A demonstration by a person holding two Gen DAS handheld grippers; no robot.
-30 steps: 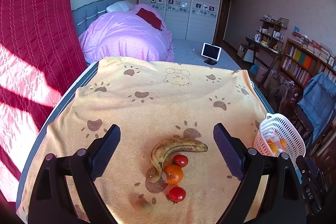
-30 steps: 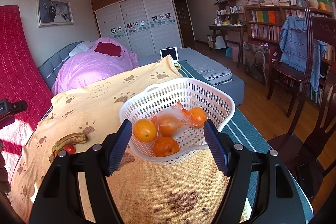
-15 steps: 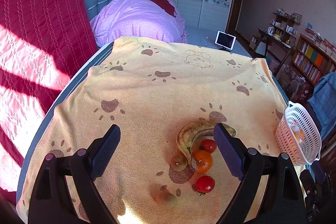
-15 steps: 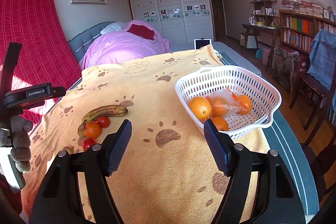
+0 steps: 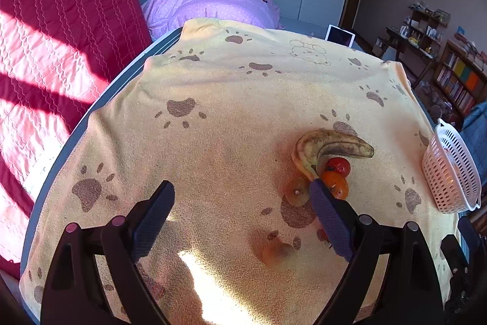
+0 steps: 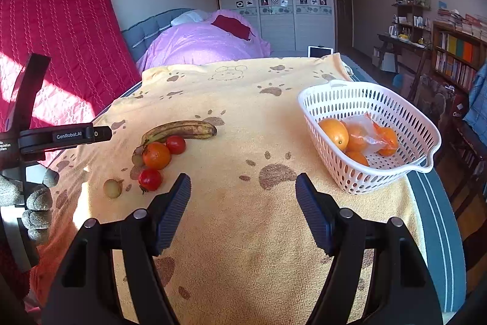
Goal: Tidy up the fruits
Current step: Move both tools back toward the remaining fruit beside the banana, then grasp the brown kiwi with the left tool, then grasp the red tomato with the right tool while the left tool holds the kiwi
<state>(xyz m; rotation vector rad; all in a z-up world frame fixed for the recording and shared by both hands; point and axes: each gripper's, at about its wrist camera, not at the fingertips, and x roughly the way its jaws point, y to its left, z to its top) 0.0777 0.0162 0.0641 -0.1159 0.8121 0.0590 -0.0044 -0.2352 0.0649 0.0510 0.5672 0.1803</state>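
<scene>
I see open towel (image 6: 243, 203) between fruit pile (image 6: 158, 154) and basket (image 6: 365, 136) (rim raised), my right gripper's (image 6: 243, 203) path unobstructed.

Colour-wise it's pretty warm: the towel (image 6: 243, 203) is pale yellow-orange with brown paw prints and a little outlined bear. The banana (image 6: 182, 128) is yellow gone heavily brown-spotted, next to two red tomatoes (image 6: 150, 179) and an orange tangerine (image 6: 156, 155). The basket (image 6: 395, 172) is white with oval holes, with oranges (image 6: 334, 133) inside. The quilt (image 5: 54, 20) is crimson with wavy stitching; the duvet (image 6: 201, 43) is lilac with tiny dots.
</scene>
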